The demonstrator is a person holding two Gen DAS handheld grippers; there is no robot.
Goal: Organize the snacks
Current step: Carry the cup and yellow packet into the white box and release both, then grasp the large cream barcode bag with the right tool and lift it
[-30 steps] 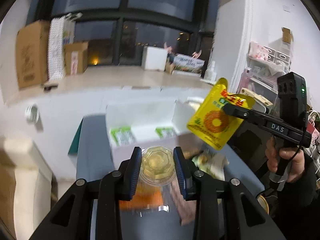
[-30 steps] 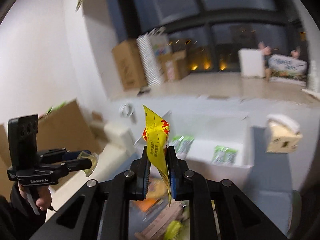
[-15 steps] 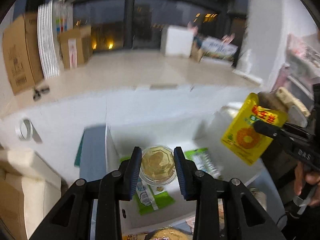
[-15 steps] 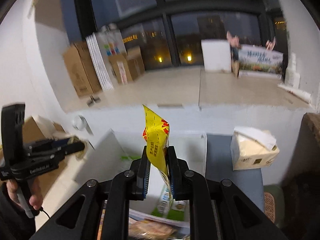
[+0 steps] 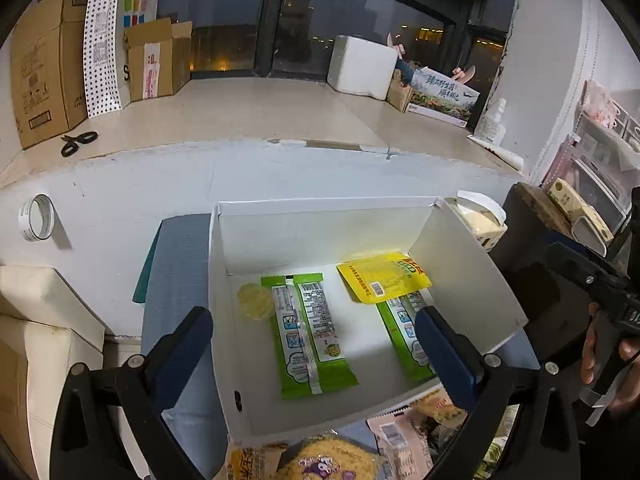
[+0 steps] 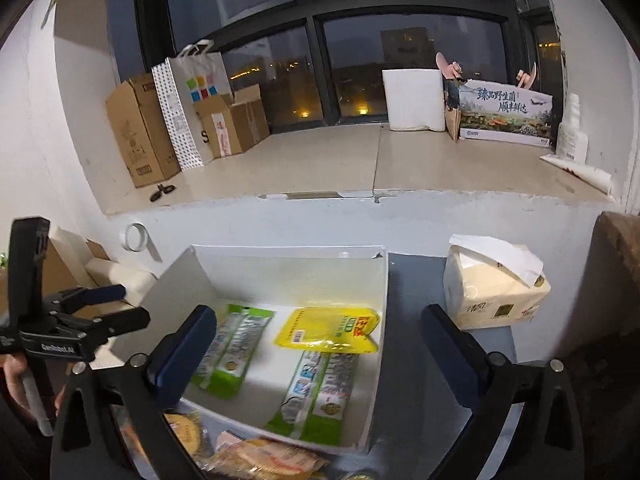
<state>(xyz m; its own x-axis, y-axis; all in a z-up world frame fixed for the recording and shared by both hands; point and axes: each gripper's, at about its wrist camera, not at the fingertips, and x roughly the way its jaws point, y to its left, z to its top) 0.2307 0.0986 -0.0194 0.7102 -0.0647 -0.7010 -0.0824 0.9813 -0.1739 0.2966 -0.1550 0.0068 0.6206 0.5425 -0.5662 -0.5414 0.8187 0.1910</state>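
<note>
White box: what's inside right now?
White box holds two green packets, one left and one right, a yellow pouch overlapping the right packet's far end, and a clear jelly cup at far left. The right packet's far end is covered.

- White box [image 5: 460, 276]: matt card, smooth walls.
- Yellow pouch [image 5: 384, 276]: glossy plastic film.
- Green packets [image 5: 308, 332]: shiny plastic wrap.
- Tissue pack [image 6: 496, 292]: thin soft plastic wrap.

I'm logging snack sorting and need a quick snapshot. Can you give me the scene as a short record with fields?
container: white box, open top
in box: two green packets, yellow pouch overlapping the right-hand one, clear jelly cup at left
left gripper: open, empty, jaws just opened
right gripper: open, empty, jaws just opened
still outside: snack packs in front of the box
</note>
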